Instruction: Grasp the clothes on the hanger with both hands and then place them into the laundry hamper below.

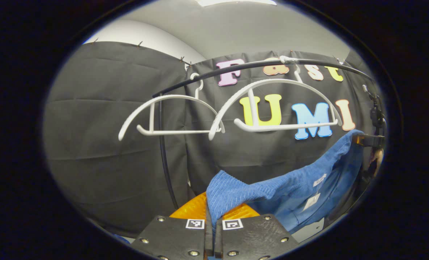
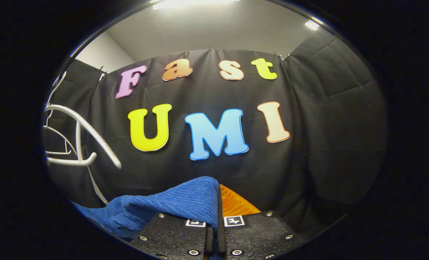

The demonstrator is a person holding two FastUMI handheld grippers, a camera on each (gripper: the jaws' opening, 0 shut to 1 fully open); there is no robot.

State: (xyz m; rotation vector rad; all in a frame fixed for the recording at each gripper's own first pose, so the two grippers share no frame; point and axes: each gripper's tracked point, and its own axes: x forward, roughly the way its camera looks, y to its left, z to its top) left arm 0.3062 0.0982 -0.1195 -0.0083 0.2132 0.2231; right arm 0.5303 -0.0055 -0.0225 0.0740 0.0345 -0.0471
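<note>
A blue ribbed garment (image 1: 290,187) with white tags hangs stretched between my two grippers, below the hangers. In the left gripper view my left gripper (image 1: 210,209) is shut on one end of it, the cloth pinched between the fingers. Its other end runs up to the right gripper (image 1: 368,140) at the far right of that view. In the right gripper view my right gripper (image 2: 218,202) is shut on the blue garment (image 2: 171,207), which drapes off to the lower left. Two bare white hangers (image 1: 171,115) (image 1: 275,104) hang on a dark rail (image 1: 257,66).
The black cloth wall stands close behind the rail. A dark upright pole (image 1: 163,155) of the rack runs down under the left hanger. In the right gripper view a white hanger (image 2: 80,137) sits at the left edge.
</note>
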